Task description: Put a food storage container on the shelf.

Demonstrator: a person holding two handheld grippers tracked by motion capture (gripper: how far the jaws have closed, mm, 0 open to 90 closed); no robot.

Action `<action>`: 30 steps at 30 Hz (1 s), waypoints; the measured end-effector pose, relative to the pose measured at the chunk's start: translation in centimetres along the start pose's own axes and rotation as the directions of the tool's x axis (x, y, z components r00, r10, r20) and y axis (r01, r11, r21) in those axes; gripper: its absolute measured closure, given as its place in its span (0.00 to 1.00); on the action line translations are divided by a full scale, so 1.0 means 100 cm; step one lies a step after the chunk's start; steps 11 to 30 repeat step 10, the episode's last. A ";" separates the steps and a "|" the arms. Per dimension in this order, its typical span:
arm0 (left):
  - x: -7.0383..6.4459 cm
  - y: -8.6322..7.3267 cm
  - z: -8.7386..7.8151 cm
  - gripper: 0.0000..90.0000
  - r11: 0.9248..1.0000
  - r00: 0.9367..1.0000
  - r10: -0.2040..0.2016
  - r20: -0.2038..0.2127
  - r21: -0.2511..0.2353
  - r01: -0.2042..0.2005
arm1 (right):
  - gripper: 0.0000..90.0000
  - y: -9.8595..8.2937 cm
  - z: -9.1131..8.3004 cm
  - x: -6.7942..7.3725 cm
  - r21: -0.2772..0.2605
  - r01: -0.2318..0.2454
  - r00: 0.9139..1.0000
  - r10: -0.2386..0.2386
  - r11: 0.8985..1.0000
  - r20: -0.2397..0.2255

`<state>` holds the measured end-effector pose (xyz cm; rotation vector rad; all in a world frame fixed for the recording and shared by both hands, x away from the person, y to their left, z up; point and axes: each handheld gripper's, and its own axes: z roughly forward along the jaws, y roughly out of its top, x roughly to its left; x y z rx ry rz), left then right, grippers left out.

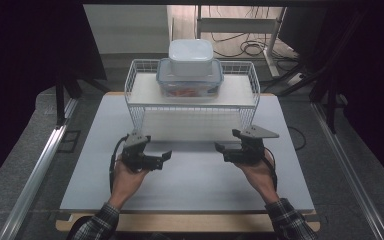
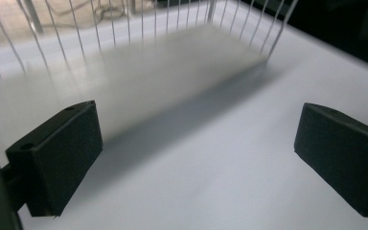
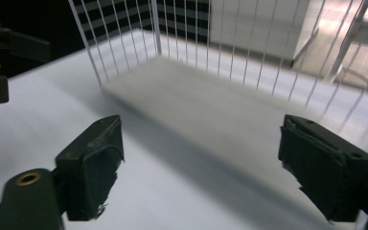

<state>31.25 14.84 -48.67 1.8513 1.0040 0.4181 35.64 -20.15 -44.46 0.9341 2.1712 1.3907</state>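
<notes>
Two grippers inspected, both released and empty above the tabletop (image 1: 190, 180).
We found the left gripper (image 1: 161, 159) and right gripper (image 1: 222, 150) with fingers (image 2: 57, 158) spread wide, facing the wire rack (image 1: 192, 107) just ahead; on its shelf sat a clear container (image 1: 190, 81) with a white box (image 1: 190, 56) stacked on top.

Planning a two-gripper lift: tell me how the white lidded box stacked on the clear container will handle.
The white box looks rigid, with smooth, probably slippery rounded walls. It merely rests on the clear container, so a sideways push would likely slide it off. Its weight cannot be judged: the walls are opaque.
</notes>
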 end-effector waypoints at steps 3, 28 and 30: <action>-0.006 -0.022 0.005 0.00 0.994 0.998 0.053 -0.032 0.093 -0.050 | 0.12 -0.026 -0.002 0.000 0.045 0.004 1.000 -0.003 0.999 -0.018; -0.005 -0.042 0.016 0.00 0.978 0.993 0.111 -0.046 0.182 -0.101 | 0.10 -0.058 0.005 0.001 0.151 -0.013 0.999 0.019 0.988 -0.035; -0.005 -0.042 0.016 0.00 0.978 0.993 0.111 -0.046 0.182 -0.101 | 0.10 -0.058 0.005 0.001 0.151 -0.013 0.999 0.019 0.988 -0.035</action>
